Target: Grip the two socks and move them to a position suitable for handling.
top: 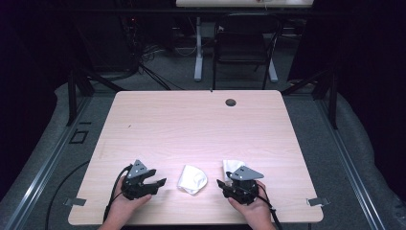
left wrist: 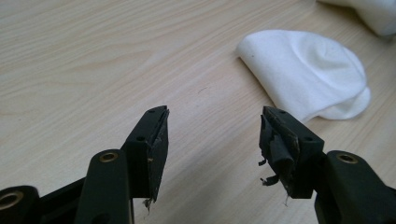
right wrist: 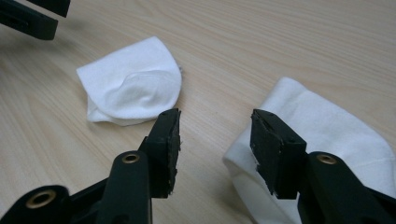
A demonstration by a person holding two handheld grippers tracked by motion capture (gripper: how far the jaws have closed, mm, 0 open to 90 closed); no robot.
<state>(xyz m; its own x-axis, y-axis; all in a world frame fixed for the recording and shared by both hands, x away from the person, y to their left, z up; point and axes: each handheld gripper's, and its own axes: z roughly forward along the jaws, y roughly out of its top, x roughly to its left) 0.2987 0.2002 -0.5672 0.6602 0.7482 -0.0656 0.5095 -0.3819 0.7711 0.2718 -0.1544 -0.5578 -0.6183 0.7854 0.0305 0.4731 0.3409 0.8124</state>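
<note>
While the person holds both tools low over the near edge of the wooden table (top: 201,120), the left gripper (top: 154,183) has its jaws wide apart with nothing between them. A folded white cloth (top: 192,178) lies flat on the table between the two grippers, just beside the left one. The right gripper (top: 224,186) also stands with jaws apart, and a second white cloth (right wrist: 322,126) lies under and behind it, not clamped.
</note>
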